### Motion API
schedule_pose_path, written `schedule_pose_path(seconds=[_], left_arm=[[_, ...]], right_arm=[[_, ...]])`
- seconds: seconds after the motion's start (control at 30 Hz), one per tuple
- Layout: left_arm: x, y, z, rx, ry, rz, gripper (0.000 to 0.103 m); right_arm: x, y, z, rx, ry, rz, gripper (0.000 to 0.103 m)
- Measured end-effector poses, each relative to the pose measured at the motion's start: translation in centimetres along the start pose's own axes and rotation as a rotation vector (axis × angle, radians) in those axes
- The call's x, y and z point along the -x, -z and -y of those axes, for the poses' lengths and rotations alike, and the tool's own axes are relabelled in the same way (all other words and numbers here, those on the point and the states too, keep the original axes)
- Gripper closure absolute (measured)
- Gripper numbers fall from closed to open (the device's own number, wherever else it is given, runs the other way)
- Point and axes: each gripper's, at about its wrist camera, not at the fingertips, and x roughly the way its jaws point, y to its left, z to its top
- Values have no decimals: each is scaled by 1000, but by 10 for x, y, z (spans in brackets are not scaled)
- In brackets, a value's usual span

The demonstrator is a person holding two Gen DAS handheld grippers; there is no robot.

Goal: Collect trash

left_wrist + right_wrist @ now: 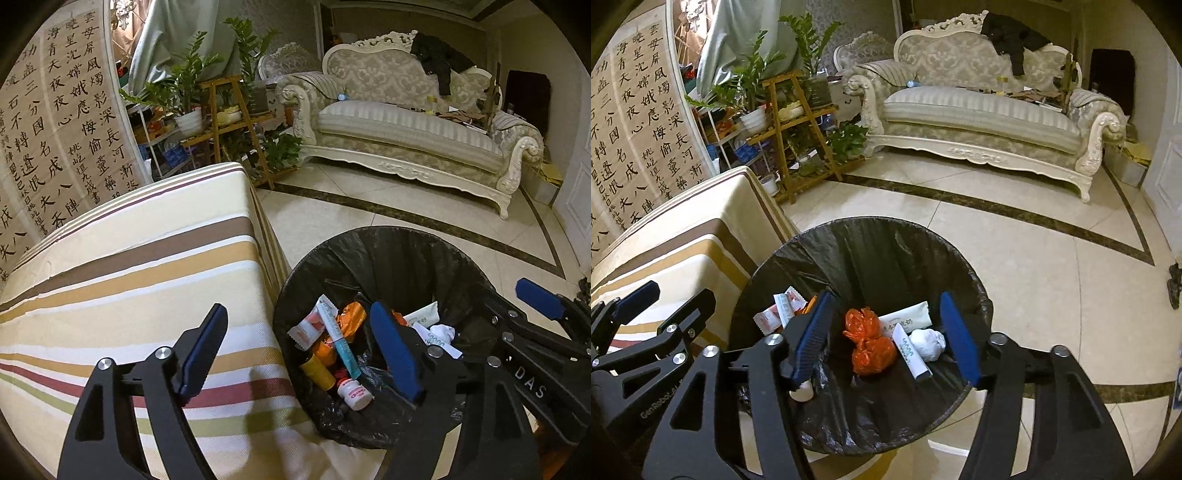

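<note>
black-lined bin (820,240) (trash inside) sits under both tongs (299,354) (886,338), spread wide, empty

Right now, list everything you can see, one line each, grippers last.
trash bin: one, black liner, on the floor beside the table
orange bag: one, knotted, inside the bin
white tissue wad: one, inside the bin
white bottle: one, red label, inside the bin
yellow tube: one, inside the bin
table: one, striped cloth
sofa: one, cream, far side
black garment: one, over the sofa back
plant stand: one, wooden, potted plants
left gripper: open, empty
right gripper: open, empty, above the bin
</note>
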Motion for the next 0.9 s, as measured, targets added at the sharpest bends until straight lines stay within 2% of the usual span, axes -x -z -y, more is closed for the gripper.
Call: schedule_pose_path(seconds=[0.2, 0.43, 0.6, 0.9], left_arm=[[8, 2, 1, -6, -38, 24, 20], [20, 3, -2, 3, -32, 53, 20], [30, 6, -3, -2, -56, 73, 19], [51, 14, -11, 24, -49, 97, 19]], right_arm=[[10, 2, 0, 7, 21, 24, 26], [18, 5, 3, 6, 37, 37, 22], [24, 8, 1, 7, 49, 49, 17], [40, 14, 0, 12, 47, 60, 16]])
